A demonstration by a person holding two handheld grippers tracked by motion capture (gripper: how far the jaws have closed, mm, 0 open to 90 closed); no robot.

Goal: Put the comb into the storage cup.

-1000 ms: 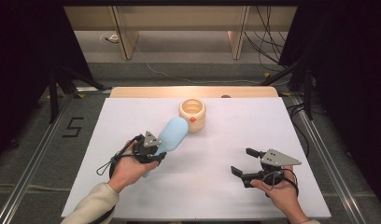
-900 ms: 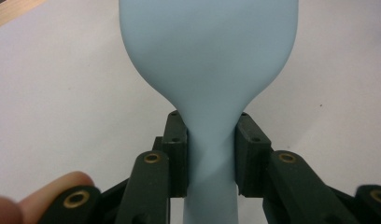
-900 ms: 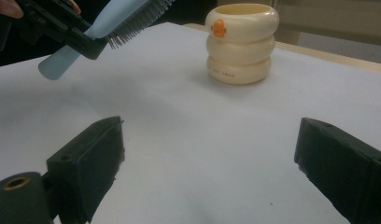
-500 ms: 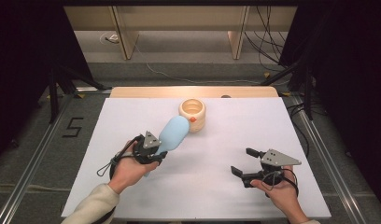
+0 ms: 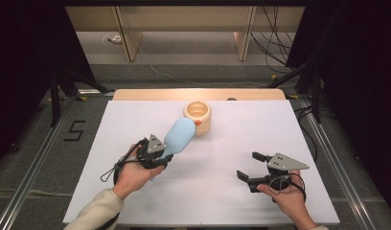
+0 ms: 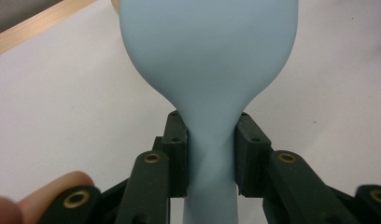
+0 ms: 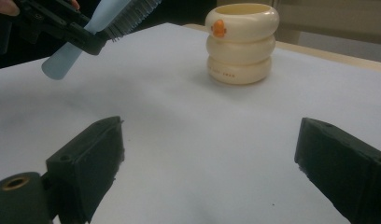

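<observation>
Holding as a second ago: nothing shifting, neither hand moving. Left gripper [image 5: 159, 154] clamping the slim handle of a smooth pale-blue brush [image 5: 178, 136], pads [image 6: 175, 158] pressing both sides, broad head raised left of centre, just short of the cup [image 5: 198, 116]. Cup being cream, glossy, three stacked rings, orange spot. Right gripper [image 5: 253, 166] spreading wide, gripping nothing, hovering near right. Matte white table [image 5: 260, 129] lying bare between them.

One pale blue brush [image 5: 178, 136]; one cream ringed holder [image 5: 198, 117] with one orange spot; two grippers, left [image 5: 161, 155] and right [image 5: 251, 166]; one white table [image 5: 222, 191].
</observation>
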